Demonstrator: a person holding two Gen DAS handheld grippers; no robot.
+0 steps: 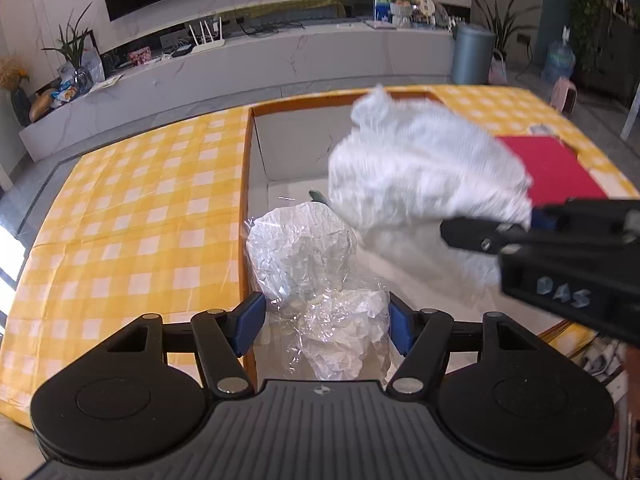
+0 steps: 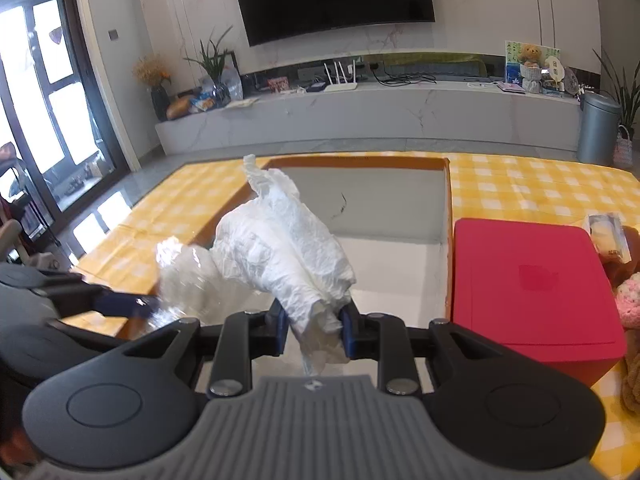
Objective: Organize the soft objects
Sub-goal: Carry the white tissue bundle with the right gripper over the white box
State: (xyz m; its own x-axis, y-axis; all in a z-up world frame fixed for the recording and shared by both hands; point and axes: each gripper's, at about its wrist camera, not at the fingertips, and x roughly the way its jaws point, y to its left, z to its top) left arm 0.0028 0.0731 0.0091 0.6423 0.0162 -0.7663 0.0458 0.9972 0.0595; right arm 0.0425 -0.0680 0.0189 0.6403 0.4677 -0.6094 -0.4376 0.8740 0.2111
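Note:
My right gripper (image 2: pixel 313 330) is shut on a crumpled white cloth (image 2: pixel 280 248) and holds it above the open orange-rimmed box (image 2: pixel 447 208). The cloth also shows in the left wrist view (image 1: pixel 424 172), with the right gripper (image 1: pixel 520 228) coming in from the right. My left gripper (image 1: pixel 326 322) hovers over the box's near left part, its jaws apart around a crumpled clear plastic bag (image 1: pixel 344 332); I cannot tell whether the pads press it. A second clear bag (image 1: pixel 300 248) lies in the box beyond it.
The box (image 1: pixel 245 208) sits on a table with a yellow checked cloth (image 1: pixel 132 216). A red lidded bin (image 2: pixel 532 284) stands right of the box. Pink and brown knitted things (image 2: pixel 630 300) lie at the far right edge.

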